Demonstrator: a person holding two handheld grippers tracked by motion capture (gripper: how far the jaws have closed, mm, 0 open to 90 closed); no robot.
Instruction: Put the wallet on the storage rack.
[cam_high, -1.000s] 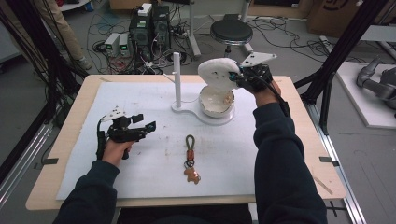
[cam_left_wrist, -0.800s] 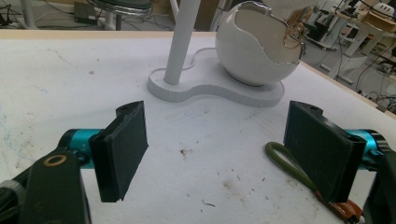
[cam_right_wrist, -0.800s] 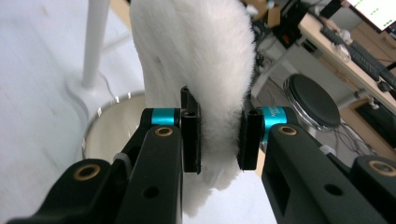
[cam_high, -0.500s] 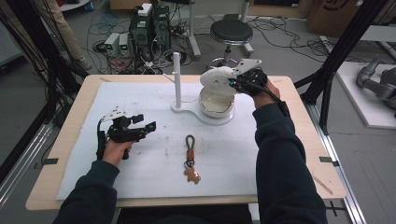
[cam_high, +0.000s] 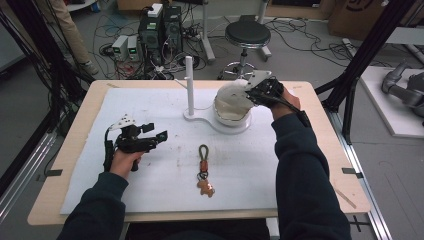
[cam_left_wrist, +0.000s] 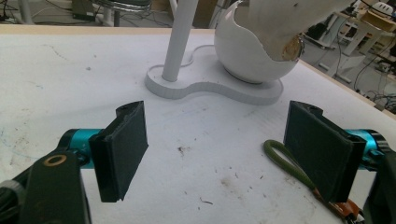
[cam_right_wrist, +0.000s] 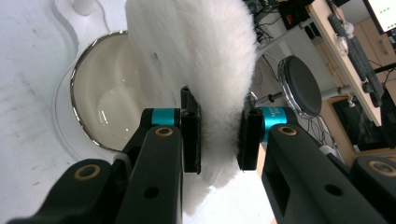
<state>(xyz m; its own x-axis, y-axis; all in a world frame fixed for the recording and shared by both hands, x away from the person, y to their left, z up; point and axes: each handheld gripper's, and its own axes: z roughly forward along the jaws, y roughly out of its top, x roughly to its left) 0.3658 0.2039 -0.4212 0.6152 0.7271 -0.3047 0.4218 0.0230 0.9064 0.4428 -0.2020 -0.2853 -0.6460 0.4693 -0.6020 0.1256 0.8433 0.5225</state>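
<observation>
Right tool (cam_right_wrist: 219, 135) grips white fluffy cloth (cam_right_wrist: 196, 60) above white glossy bowl (cam_high: 231, 111); left tool (cam_left_wrist: 224, 154) open over the surface (cam_high: 250, 170).

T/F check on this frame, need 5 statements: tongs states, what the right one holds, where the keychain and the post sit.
1. The right tongs are shut on a fluffy white pad. True.
2. The left tongs grip the keychain. False: their jaws stand open and hold nothing; the keychain lies on the white mat.
3. The fluffy pad is held over the white bowl. True.
4. The white post stands inside the bowl. False: it stands beside the bowl on the shared white base.
5. The keychain hangs on the post. False: it lies flat nearer the person.
</observation>
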